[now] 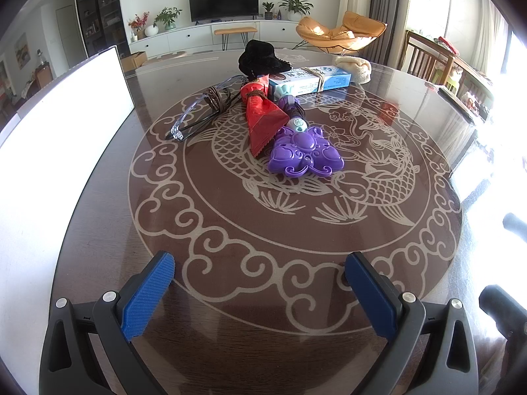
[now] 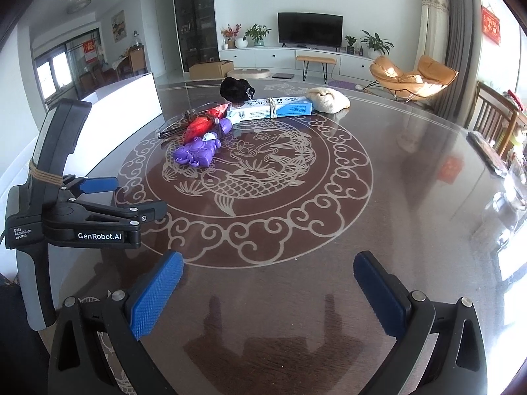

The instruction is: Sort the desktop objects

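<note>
- Two grippers I hold above the round counter (image 1: pixel 230 296), both empty: left gripper (image 1: pixel 260 293) spread wide, right gripper (image 2: pixel 268 296) spread wide.
- Far across the counter sits a cluster: purple toy (image 1: pixel 304 154) touching a red packet (image 1: pixel 263 121), clear glasses (image 1: pixel 201 108) beside, blue-and-white box (image 1: pixel 309 80), black bundle (image 1: pixel 262 57) and cream cloth (image 1: pixel 354 65) behind.
- White bin (image 1: pixel 62 125) stands left.

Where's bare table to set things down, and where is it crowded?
Free: the near table in front of both open grippers, and the right side past the fish pattern. Crowded: the far centre-left, where the purple toy, red packet, glasses, blue box, black item and cream cloth cluster.
</note>
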Demonstrator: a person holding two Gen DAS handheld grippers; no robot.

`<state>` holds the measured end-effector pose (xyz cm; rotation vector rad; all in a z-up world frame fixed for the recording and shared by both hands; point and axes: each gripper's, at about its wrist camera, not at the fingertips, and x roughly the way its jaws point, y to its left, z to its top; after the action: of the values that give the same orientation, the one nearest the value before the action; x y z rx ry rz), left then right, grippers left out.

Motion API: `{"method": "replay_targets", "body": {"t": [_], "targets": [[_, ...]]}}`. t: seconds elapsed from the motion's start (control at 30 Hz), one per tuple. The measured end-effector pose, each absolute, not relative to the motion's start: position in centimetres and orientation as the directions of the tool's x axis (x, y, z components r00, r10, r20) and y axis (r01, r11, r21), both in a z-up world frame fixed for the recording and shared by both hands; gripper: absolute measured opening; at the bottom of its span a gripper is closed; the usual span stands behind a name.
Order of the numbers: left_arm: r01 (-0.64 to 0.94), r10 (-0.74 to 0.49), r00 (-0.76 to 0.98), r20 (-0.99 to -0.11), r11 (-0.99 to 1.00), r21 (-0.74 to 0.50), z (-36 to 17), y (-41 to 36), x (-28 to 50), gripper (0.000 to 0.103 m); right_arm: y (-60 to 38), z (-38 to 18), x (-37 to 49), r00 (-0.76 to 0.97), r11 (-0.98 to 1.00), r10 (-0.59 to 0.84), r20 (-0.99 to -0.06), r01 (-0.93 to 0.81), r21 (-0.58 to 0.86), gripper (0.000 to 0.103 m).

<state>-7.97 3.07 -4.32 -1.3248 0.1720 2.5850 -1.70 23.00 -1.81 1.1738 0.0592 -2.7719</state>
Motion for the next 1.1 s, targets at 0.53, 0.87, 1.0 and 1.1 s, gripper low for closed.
{"method": "replay_targets", "body": {"t": [0.53, 0.87, 1.0, 1.1], "targets": [[-0.257, 0.151, -0.564, -0.812, -0.966, -0.001, -4.3, 3.1, -8.0, 0.103, 15.2, -2.0, -19.9, -0.516, -0.916, -0.278, -0.811, 0.397, 0.061, 0.077], [-0.257, 0.151, -0.564, -0.812, -0.966, -0.001, -4.2, 2.9, -8.2, 0.103, 16.9, -3.3, -18.6, -0.474, -0.908, -0.330, -0.816, 0.396, 0.137, 0.038], [-0.257, 0.151, -0.564, -0.812, -0.966, -0.001, -4.2, 2.9, -8.2, 0.103, 20.4, -3.2, -16.2, -0.478, -0.933, -0.297, -0.827, 0.330, 0.144, 0.039], [-0.257, 0.151, -0.564, -0.812, -0.966, -0.001, -4.2, 3.0, -8.1, 0.103, 22.7, -2.5, -13.3, -0.507, -0.945, -0.255, -0.823, 0.309, 0.103, 0.040]]}}
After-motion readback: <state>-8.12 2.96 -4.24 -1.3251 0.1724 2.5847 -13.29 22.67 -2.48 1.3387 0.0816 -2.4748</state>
